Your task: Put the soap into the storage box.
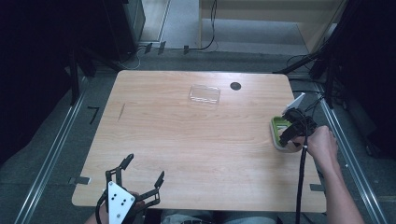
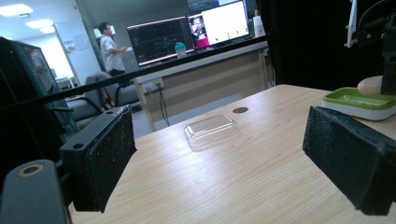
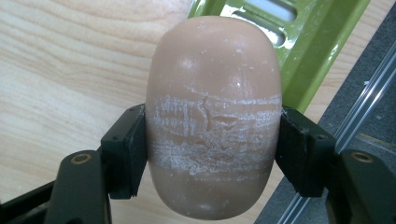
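Wooden worktop (image 1: 187, 135) carries a clear lid (image 1: 204, 94) near its far edge and a green dish (image 1: 279, 127) at its right edge. Right gripper (image 3: 212, 149) pinches a tan soap (image 3: 214, 112) between both jaws, held over the dish's near end beside the right edge. Left gripper (image 1: 142, 175) sits at the near-left corner, jaws spread wide and holding nothing
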Demonstrator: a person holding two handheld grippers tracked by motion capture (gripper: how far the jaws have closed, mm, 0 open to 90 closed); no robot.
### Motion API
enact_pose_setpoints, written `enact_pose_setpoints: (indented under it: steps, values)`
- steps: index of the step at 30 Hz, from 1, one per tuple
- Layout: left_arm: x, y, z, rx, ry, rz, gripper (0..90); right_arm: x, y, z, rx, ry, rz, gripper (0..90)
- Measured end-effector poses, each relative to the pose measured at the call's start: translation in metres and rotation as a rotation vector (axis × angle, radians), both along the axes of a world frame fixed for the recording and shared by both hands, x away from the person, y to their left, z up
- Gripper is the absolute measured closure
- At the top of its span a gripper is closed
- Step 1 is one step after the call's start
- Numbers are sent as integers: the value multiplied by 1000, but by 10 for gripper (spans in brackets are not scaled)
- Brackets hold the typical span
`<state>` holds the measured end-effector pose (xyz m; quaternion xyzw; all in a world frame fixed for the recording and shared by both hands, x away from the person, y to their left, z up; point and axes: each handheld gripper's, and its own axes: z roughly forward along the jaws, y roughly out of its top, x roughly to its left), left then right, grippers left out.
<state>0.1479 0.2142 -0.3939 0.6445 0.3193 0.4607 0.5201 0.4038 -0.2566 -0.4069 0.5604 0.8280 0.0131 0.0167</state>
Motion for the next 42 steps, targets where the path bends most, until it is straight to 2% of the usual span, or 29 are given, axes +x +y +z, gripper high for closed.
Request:
enact_pose_setpoints:
  steps: [7,10,20,42]
  values:
    - [0,0,0,-1,0,-2,99,8,-2,-1,7,-5,-11,333]
    - [0,0,0,-2,0,-2,99,15,-5,-1,23,-11,-37,333]
    - [0,0,0,-2,0,-2,99,26,-9,-3,48,-19,-74,333]
    - [0,0,0,-2,-1,-3,99,42,-5,-8,48,-37,-112,334]
